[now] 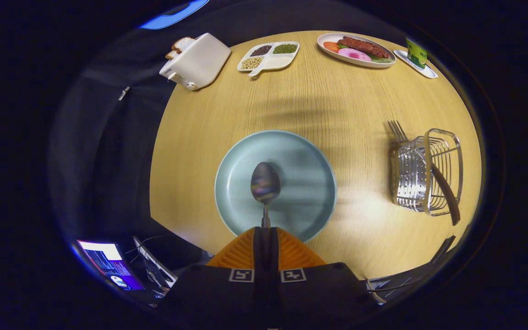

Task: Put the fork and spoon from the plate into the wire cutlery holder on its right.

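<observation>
Your gripper (265, 236) has its fingers pressed together on the handle of the spoon (265, 183), whose bowl sticks out ahead of them over the middle of the plate (305, 201); you cannot tell whether it touches the plate. To the right of the plate, well apart from it, the holder (442, 172) lies on the table (337, 101) with the fork (399, 131) in it, tines poking out the far end and dark handle out the near end. Beyond the plate sit a toaster (197, 62), a divided tray (271, 56) of beans and a food dish (355, 49).
</observation>
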### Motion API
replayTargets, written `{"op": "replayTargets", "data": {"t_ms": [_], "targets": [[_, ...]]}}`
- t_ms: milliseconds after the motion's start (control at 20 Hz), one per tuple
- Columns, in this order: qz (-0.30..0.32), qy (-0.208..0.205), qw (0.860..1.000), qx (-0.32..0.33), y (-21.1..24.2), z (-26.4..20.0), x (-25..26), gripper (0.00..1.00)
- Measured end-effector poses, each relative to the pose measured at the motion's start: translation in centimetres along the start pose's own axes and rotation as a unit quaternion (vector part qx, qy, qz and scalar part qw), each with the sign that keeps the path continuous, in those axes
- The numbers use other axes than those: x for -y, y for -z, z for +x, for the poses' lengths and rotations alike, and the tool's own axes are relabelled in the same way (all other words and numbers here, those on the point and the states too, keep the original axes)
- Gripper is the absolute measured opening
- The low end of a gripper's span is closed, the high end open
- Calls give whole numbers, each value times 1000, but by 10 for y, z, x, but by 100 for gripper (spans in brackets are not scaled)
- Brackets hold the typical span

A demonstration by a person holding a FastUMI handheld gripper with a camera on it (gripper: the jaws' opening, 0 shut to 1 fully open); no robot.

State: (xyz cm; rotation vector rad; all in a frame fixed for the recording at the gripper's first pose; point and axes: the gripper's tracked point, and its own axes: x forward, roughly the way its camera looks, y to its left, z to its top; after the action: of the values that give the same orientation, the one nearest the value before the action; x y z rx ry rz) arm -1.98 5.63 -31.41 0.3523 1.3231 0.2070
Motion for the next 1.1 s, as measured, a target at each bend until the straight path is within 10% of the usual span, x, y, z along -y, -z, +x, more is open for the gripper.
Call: {"op": "replayTargets", "data": {"t_ms": [500, 1100], "targets": [[-3, 43, 999, 9, -26, -125, 93, 6], [21, 82, 994, -65, -34, -115, 178, 6]]}}
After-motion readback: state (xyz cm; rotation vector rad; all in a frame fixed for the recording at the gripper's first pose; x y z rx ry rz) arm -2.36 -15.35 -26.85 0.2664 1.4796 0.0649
